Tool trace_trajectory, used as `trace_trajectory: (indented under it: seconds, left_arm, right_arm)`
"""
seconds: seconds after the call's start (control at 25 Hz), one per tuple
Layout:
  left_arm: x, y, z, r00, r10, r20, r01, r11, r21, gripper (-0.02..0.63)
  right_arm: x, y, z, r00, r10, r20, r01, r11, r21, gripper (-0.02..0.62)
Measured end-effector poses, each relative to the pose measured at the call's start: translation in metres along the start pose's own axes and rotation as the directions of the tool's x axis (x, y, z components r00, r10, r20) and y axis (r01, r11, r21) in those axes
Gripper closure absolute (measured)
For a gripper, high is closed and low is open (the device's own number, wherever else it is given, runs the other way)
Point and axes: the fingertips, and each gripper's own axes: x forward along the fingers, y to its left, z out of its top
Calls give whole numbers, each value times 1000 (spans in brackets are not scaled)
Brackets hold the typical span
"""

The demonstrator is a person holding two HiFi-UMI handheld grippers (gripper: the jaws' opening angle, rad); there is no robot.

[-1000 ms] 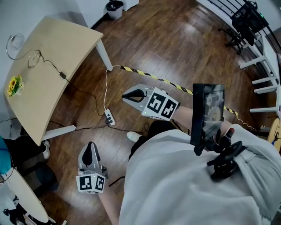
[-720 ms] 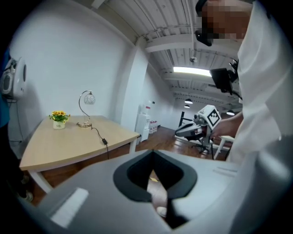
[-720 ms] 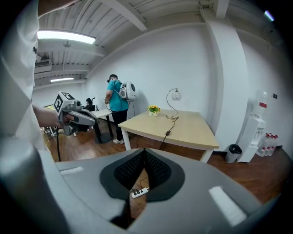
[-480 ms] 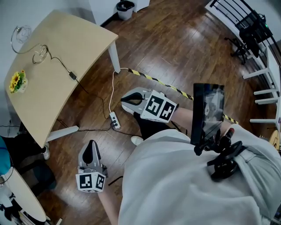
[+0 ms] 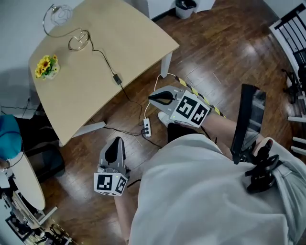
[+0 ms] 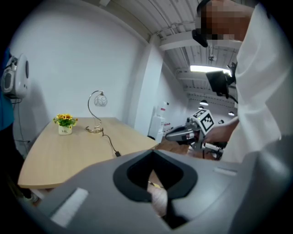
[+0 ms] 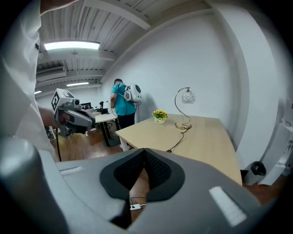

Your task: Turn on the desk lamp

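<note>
The desk lamp is a thin curved metal stem with a glass globe, standing on a round base at the far corner of the light wooden table. Its black cord runs across the tabletop past an inline switch and over the edge. My left gripper is shut and empty over the floor, short of the table's near edge. My right gripper is shut and empty too, by the table's right corner. The lamp shows far off in the left gripper view, and the lamp likewise in the right gripper view.
A small pot of yellow flowers stands near the lamp. A white power strip lies on the wooden floor between the grippers, beside striped tape. A bin sits at the back. A person in blue stands beyond the table.
The head view has swung, so the table now lies closer to the middle. Both grippers have come nearer the table's edge and stay shut.
</note>
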Motion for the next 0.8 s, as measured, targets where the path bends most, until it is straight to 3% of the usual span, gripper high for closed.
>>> trace_trajectory:
  seconds: [0.36, 0.8]
  left_arm:
    - [24, 40, 10, 993, 121, -2, -120, 991, -57, 586]
    - [9, 29, 5, 966, 259, 4, -258, 962, -92, 586]
  right_arm:
    - [92, -52, 6, 988, 138, -70, -143, 987, -75, 591]
    - [147, -53, -15, 958, 243, -154, -265, 953, -144, 591]
